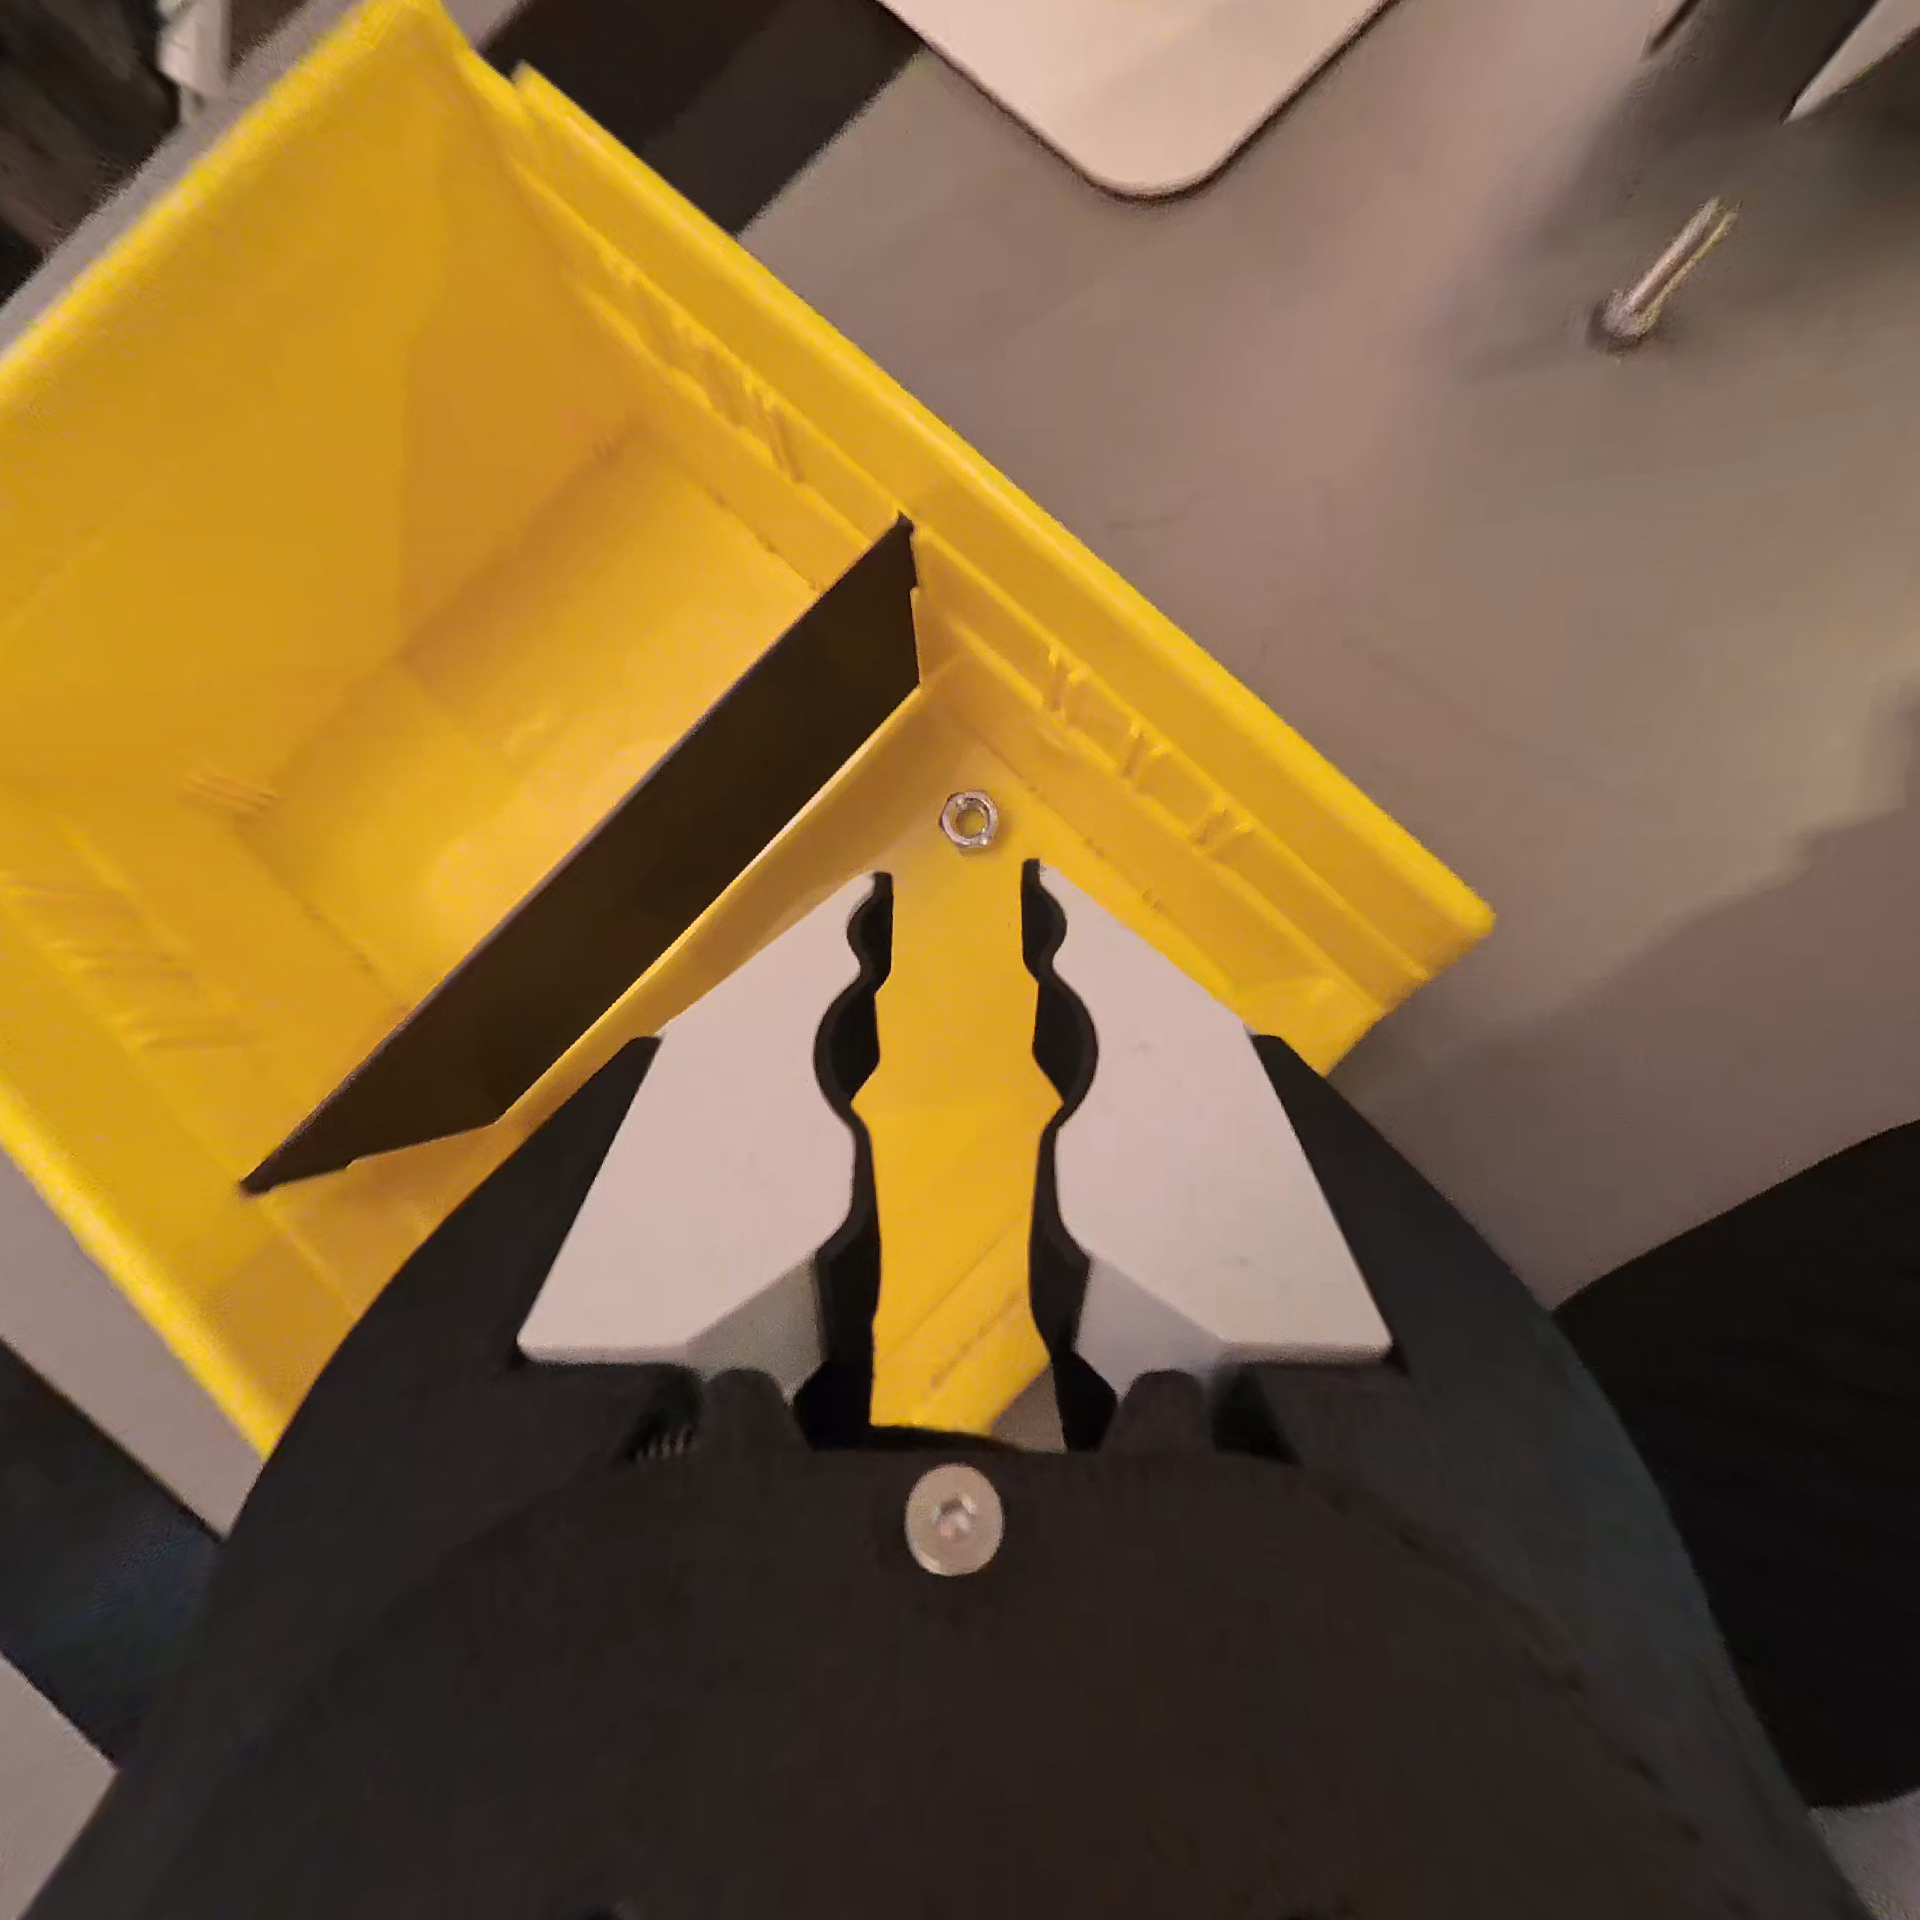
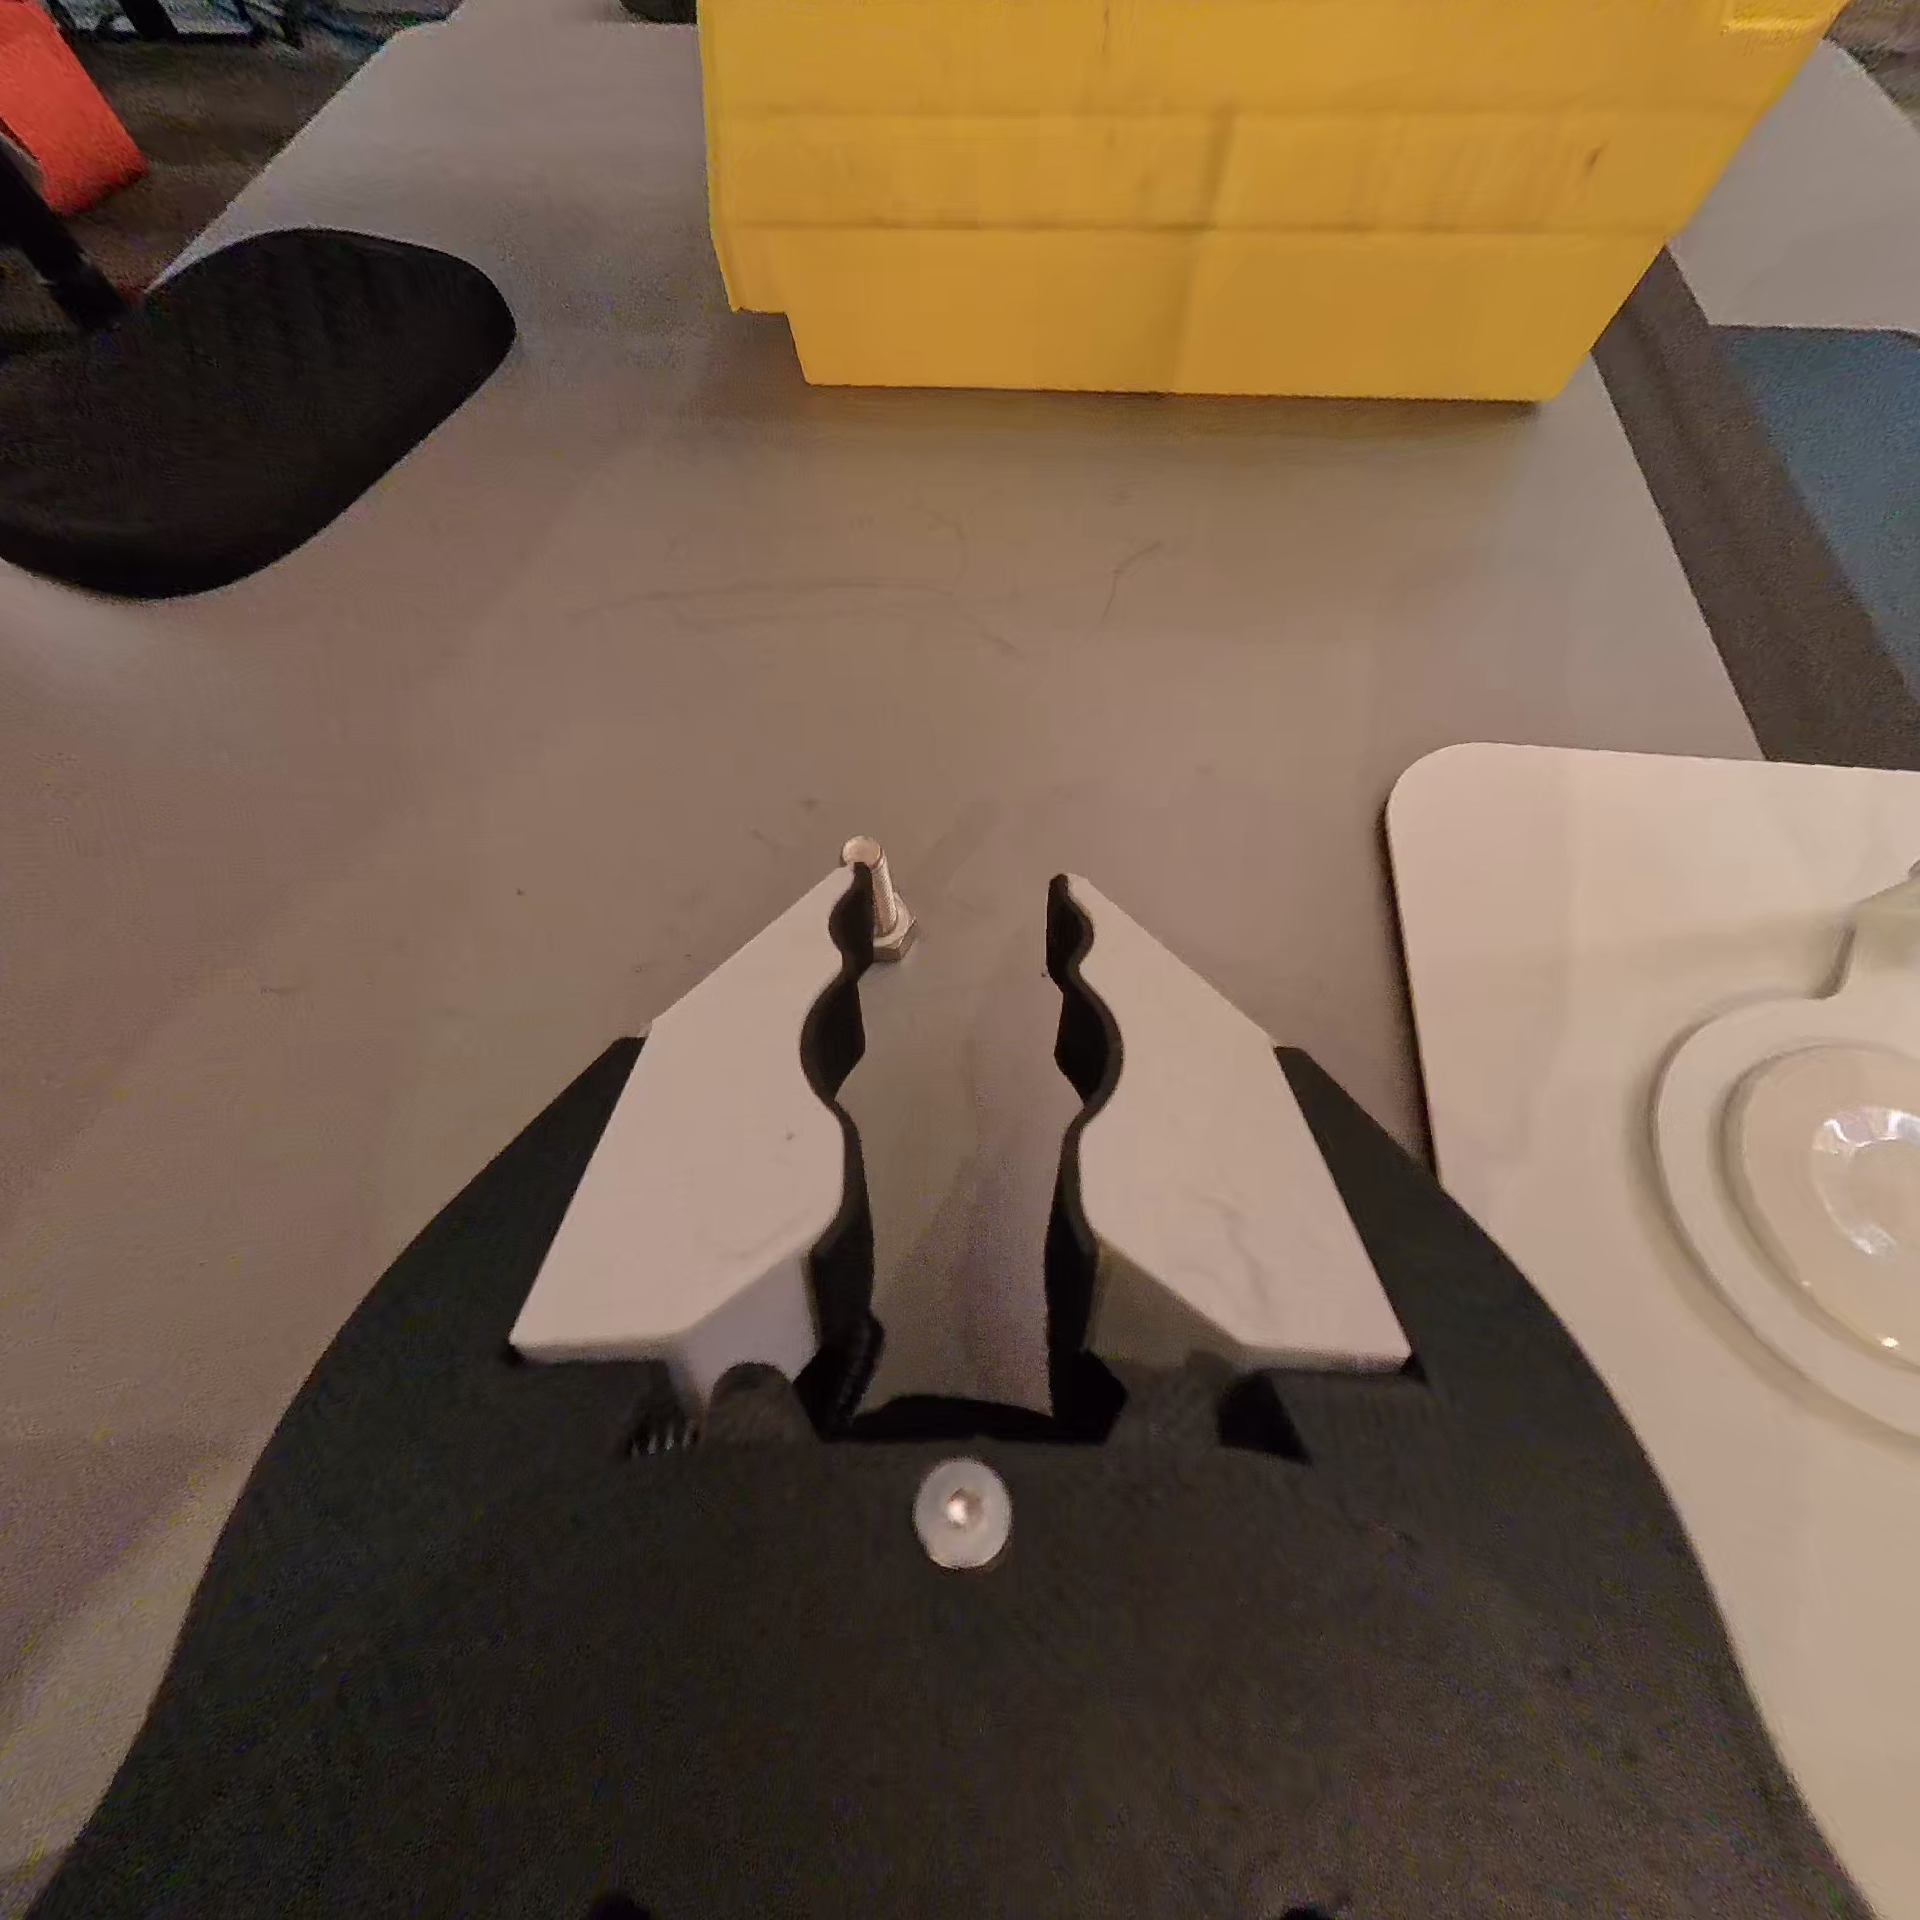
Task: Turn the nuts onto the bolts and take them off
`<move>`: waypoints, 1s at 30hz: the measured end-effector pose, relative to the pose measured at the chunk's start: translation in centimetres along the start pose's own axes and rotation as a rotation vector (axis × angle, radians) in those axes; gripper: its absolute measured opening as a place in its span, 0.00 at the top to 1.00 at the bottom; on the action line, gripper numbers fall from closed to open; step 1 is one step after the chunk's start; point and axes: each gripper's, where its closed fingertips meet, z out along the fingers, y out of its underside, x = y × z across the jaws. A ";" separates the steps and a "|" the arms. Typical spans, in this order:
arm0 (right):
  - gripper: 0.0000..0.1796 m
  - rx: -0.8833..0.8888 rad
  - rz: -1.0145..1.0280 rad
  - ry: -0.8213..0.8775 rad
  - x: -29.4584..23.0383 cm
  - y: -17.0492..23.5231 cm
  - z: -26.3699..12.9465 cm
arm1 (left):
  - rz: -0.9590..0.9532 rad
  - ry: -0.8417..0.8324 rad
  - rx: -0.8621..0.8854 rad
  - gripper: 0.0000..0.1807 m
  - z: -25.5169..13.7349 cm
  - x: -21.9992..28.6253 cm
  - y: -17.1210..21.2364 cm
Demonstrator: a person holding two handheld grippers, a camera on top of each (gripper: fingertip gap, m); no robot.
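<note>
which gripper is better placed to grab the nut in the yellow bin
Left. The left hand-held gripper is open with its tips just short of the nut in the yellow bin. The right hand-held gripper is open by the bolt.

The right gripper [image 2: 956,883] is hovering low over the grey table [image 2: 623,644] with its jaws standing apart, nothing between them. A silver bolt [image 2: 881,904] is lying on the table, touching the left fingertip. A yellow bin [image 2: 1195,208] is sitting toward the far edge, and a white board [image 2: 1558,935] is lying at the right edge.
</note>
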 end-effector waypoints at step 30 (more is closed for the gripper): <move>0.80 0.006 0.010 0.061 1.2 -0.3 -0.9 | 0.124 0.071 -0.052 0.91 3.8 -1.9 -1.0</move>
